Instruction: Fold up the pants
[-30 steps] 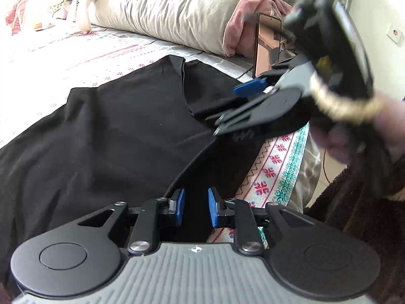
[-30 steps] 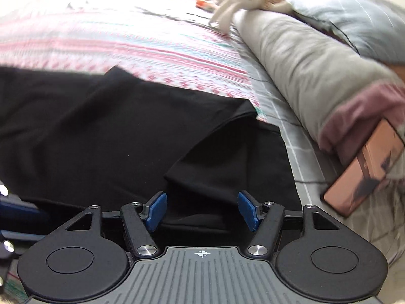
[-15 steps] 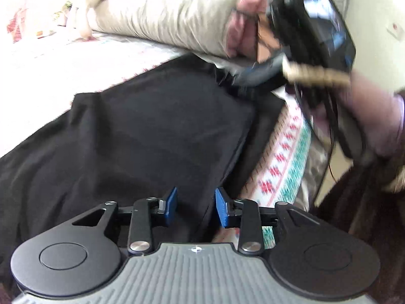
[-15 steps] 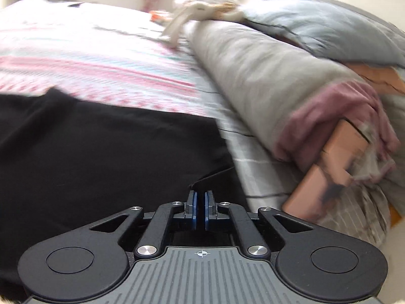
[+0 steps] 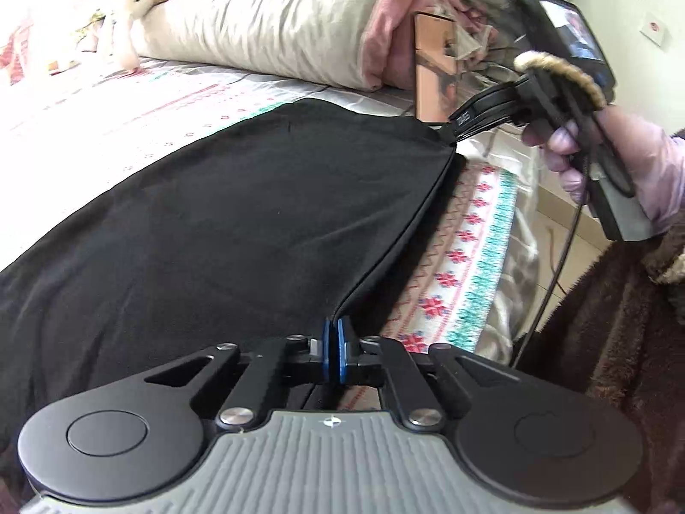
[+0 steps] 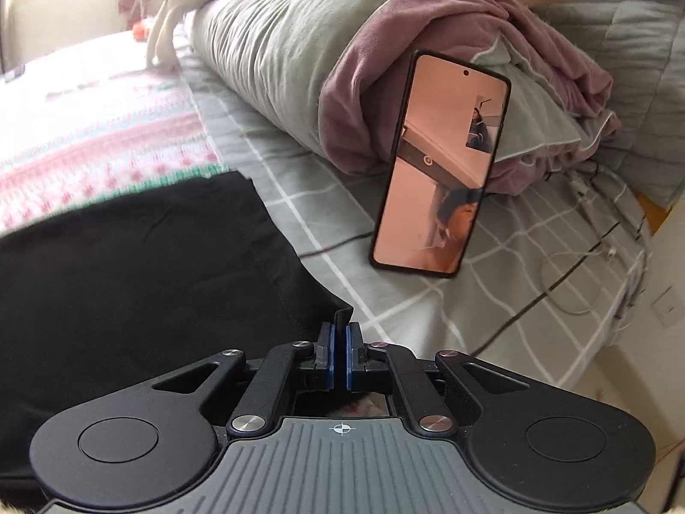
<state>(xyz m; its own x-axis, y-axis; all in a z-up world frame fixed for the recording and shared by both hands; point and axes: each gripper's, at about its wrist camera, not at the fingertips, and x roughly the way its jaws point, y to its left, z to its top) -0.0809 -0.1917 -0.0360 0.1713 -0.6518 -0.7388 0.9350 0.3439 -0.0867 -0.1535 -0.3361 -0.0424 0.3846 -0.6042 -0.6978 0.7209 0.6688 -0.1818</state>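
Both hand-held grippers pinch black pants [image 5: 222, 214] hem corners, fabric taut.

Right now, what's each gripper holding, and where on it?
Both hold the black pants: left gripper pinches the near corner of the edge, right gripper the far corner.

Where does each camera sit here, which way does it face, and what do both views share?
Left wrist: on the left gripper, looking across the black pants at the right gripper and the hand holding it.
Right wrist: on the right gripper, facing the phone and rolled bedding; no hand shows.
Shared: pants, phone, bedding, plush toy. Each gripper is shut on the pants' edge.
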